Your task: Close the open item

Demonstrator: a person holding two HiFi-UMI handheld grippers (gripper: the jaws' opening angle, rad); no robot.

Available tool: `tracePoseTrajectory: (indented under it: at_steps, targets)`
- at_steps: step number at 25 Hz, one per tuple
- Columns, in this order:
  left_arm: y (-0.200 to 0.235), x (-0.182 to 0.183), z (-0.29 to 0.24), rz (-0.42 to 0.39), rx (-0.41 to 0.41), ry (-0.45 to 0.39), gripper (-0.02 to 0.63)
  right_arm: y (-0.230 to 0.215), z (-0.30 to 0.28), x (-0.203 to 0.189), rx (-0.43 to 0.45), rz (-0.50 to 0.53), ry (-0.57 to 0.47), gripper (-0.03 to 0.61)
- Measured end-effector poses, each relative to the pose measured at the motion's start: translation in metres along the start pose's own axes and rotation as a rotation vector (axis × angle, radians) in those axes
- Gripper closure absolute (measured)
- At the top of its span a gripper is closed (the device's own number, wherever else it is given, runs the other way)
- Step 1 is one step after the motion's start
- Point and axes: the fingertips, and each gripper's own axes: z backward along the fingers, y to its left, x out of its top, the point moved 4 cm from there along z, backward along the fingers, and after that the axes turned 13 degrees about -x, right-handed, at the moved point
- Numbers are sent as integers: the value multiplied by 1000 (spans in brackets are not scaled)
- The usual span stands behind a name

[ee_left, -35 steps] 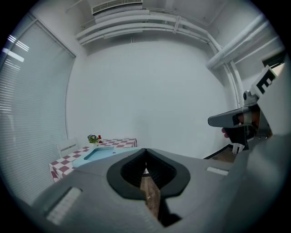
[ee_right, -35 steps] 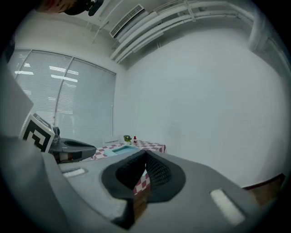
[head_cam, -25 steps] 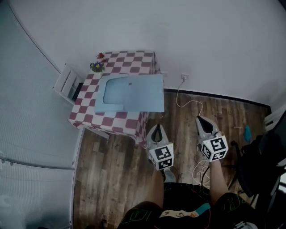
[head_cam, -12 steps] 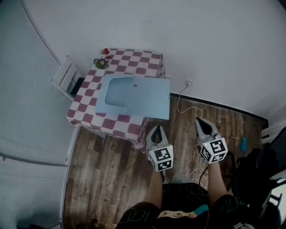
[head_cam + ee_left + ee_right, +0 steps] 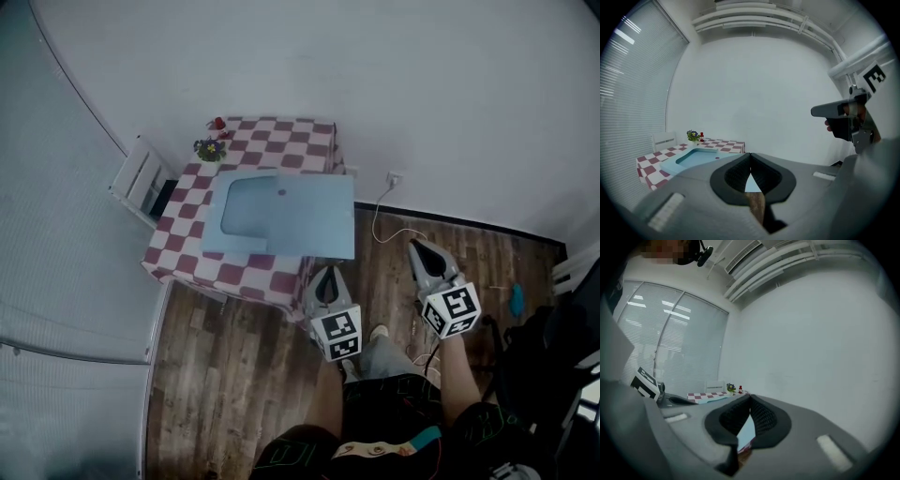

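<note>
A light-blue flat item (image 5: pixel 281 214) lies open on the table with the red-and-white checked cloth (image 5: pixel 187 246); its left half has a shallow recess. My left gripper (image 5: pixel 326 275) is shut and empty, just off the table's near right corner, pointing at it. My right gripper (image 5: pixel 417 247) hangs further right over the wooden floor, also shut and empty. In the left gripper view the blue item (image 5: pixel 693 157) shows beyond the closed jaws (image 5: pixel 750 155), with the right gripper (image 5: pixel 843 112) at the right. The right gripper view shows its closed jaws (image 5: pixel 750 398) and the table (image 5: pixel 705 395) far off.
A white chair (image 5: pixel 141 173) stands left of the table. A small flower pot (image 5: pixel 204 147) and a red thing (image 5: pixel 217 123) sit at the table's far edge. A wall socket (image 5: pixel 394 178) feeds a white cable (image 5: pixel 394 225) across the floor. Dark gear (image 5: pixel 553 347) is at right.
Both grippers have come a little closer to the table as the person steps forward. Their jaws stay shut. The blue item has not moved.
</note>
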Motion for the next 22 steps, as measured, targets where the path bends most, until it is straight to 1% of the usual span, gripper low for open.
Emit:
tracePoseTrajectory:
  at_steps: [2, 6, 11, 13, 16, 19, 22]
  targets:
    - [1, 3, -7, 3, -1, -7, 604, -2, -4, 6, 3, -2, -17, 575]
    - [-4, 4, -22, 14, -19, -6, 604, -13, -12, 7, -5, -17, -17, 575]
    - [-12, 1, -47, -1, -29, 21, 604, -35, -32, -9, -6, -45, 12, 575]
    - [-10, -1, -54, -8, -4, 33, 604, -43, -39, -18, -6, -59, 29, 575]
    - [-3, -4, -68, -10, 57, 40, 604, -55, -60, -30, 10, -73, 50, 575]
    - [-3, -12, -86, 14, 78, 71, 604, -65, -81, -43, 40, -87, 88, 575]
    - [-7, -17, -108, 18, 93, 94, 604, -73, -107, -52, 79, -86, 112, 575]
